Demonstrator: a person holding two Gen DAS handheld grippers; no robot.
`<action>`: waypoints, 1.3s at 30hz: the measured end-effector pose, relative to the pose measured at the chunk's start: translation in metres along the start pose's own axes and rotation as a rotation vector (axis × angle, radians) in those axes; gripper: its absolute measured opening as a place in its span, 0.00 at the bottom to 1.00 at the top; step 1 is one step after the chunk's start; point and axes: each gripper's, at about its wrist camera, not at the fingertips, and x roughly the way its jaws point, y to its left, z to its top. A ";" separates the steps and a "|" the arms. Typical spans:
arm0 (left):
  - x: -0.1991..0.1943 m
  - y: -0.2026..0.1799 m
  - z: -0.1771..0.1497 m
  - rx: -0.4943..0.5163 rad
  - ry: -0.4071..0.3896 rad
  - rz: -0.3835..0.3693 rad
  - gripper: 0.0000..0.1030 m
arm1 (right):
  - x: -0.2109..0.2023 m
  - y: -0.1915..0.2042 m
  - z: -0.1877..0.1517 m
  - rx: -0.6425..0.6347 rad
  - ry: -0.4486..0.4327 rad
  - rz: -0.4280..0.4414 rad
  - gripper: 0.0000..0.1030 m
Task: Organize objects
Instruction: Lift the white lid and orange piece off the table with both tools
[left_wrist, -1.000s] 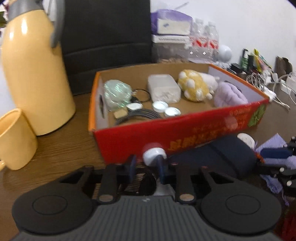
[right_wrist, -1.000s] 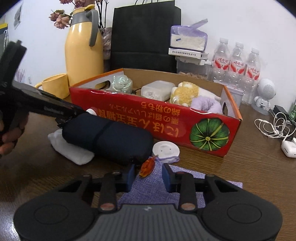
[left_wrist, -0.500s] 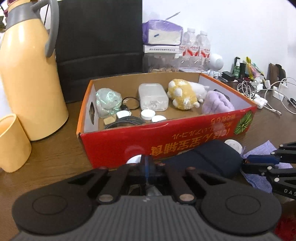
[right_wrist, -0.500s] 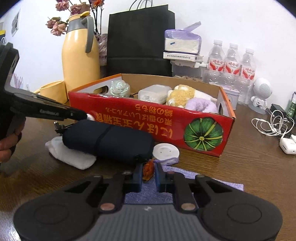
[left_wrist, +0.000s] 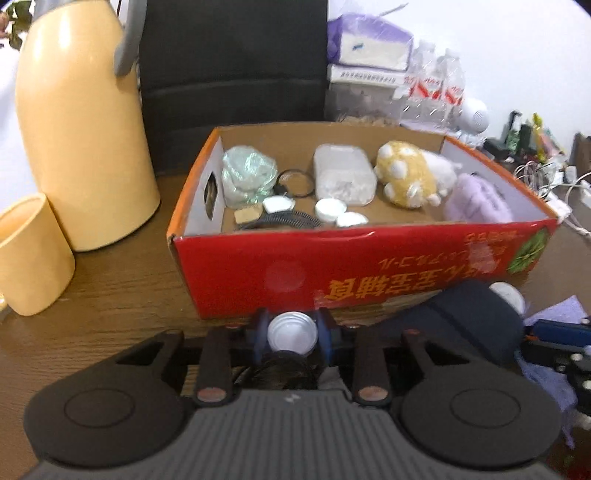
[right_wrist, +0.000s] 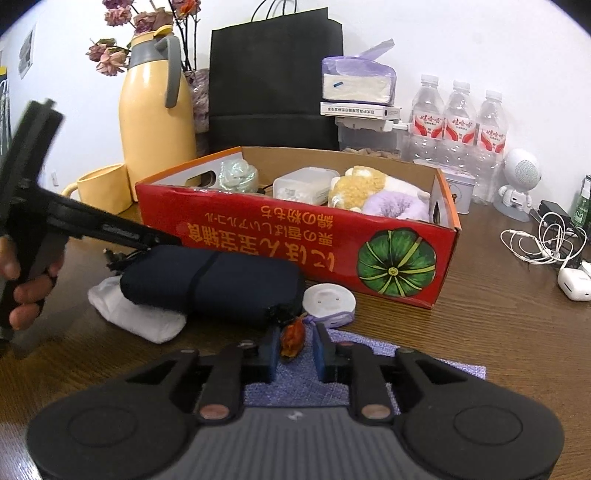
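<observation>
1. Left wrist view: left tongs (left_wrist: 292, 334) low over the wooden surface (left_wrist: 110, 295), right in front of the red cardboard box (left_wrist: 369, 266). A small round white cap (left_wrist: 292, 333) sits between the blue pads, touching both; the jaws are opening around it.
2. Same view, inside the box: crumpled clear plastic (left_wrist: 248, 177) at left, black ring (left_wrist: 294, 182), white plastic tub (left_wrist: 343, 179), yellow-and-white plush toy (left_wrist: 410, 177), purple fluffy thing (left_wrist: 476, 203) at right, a few small white lids (left_wrist: 330, 208) and a black cable coil (left_wrist: 284, 221) near the front wall.
3. Same view, outside the box: yellow thermos jug (left_wrist: 81, 140) and yellow cup (left_wrist: 31, 258) at left, dark blue pouch (left_wrist: 469, 321) at right against the box front, the other tongs showing at the right edge.
4. Right wrist view: right tongs (right_wrist: 294, 347) above a purple cloth (right_wrist: 369, 354) on the surface. A small orange-brown dried thing (right_wrist: 293, 334) sits between the pads; jaws opening, a gap shows on the right side, left side contact too close to tell.
5. Same view: dark blue pouch lies on a white cloth bundle (right_wrist: 136, 317) just in front of the box; white round disc (right_wrist: 328, 301) just right of the pouch, near the box front.
6. Same view: left tongs come in from the left, held by a person's hand (right_wrist: 26, 291), tips hidden behind the pouch's far end.
7. Same view, background: black paper bag (right_wrist: 275, 77), tissue pack (right_wrist: 356, 79), three water bottles (right_wrist: 458, 118), small white robot figure (right_wrist: 519, 184), white cables (right_wrist: 543, 240).
</observation>
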 end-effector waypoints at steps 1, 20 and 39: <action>-0.006 0.000 0.001 0.001 -0.022 0.000 0.28 | 0.001 0.000 0.001 0.002 0.000 0.000 0.18; -0.167 -0.072 -0.139 0.137 0.002 -0.117 0.29 | -0.128 0.029 -0.043 -0.010 -0.048 0.107 0.11; -0.185 -0.088 -0.171 0.151 0.019 -0.145 0.28 | -0.164 0.071 -0.109 -0.016 0.053 0.044 0.25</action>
